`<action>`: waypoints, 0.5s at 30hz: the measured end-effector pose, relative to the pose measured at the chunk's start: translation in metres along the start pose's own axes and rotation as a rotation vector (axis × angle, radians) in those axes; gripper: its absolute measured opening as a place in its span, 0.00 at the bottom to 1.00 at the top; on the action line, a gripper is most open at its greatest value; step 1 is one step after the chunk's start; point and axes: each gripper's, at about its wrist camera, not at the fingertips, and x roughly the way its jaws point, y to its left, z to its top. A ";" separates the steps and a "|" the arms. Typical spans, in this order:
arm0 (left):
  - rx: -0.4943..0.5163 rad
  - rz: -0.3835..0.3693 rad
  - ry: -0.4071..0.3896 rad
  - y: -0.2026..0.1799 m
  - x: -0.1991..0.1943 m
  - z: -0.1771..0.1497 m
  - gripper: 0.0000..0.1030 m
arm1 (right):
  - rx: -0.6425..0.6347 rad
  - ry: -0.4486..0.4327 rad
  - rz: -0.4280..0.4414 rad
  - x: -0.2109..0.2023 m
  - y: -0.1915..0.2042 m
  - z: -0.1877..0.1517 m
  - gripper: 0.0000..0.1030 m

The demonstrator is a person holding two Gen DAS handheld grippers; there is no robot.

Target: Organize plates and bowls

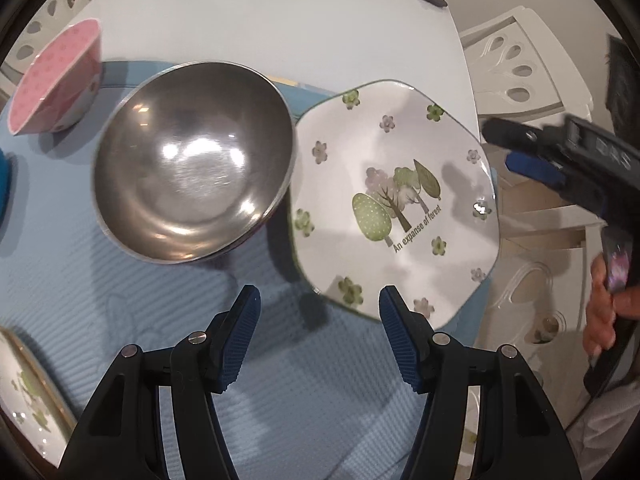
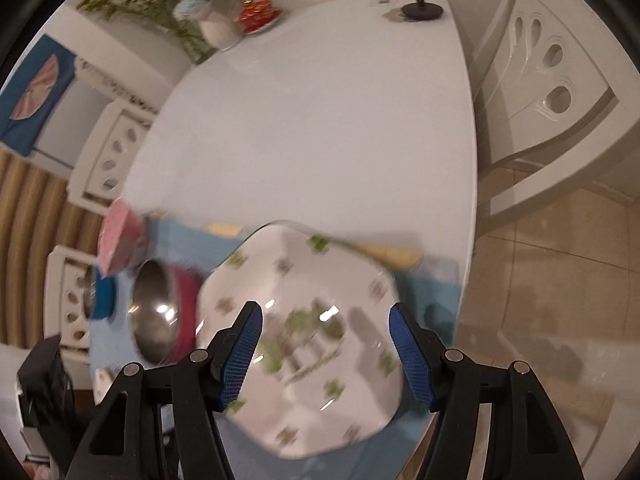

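Observation:
A steel bowl [image 1: 192, 164] sits on the blue mat [image 1: 120, 300], left of a white plate with trees and flowers [image 1: 396, 200]. A pink bowl [image 1: 56, 84] lies tilted on its side at the far left. My left gripper [image 1: 320, 300] is open and empty above the mat, just in front of the plate's near edge. My right gripper [image 2: 326, 316] is open and empty, hovering over the same plate [image 2: 300, 340]; it also shows at the right of the left wrist view [image 1: 520, 152]. The steel bowl [image 2: 154, 320] and pink bowl [image 2: 120, 240] appear blurred at its left.
Another patterned plate [image 1: 28, 392] shows at the lower left edge. A blue object [image 1: 4, 184] sits at the far left. White chairs [image 1: 520, 72] stand around the white table [image 2: 320, 120]. A vase of flowers [image 2: 216, 20], a red item [image 2: 258, 14] and a black lid [image 2: 422, 10] sit at the far end.

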 end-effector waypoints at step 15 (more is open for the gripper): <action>0.008 -0.026 0.016 -0.006 0.037 0.014 0.48 | -0.038 0.091 0.011 0.060 -0.012 0.029 0.52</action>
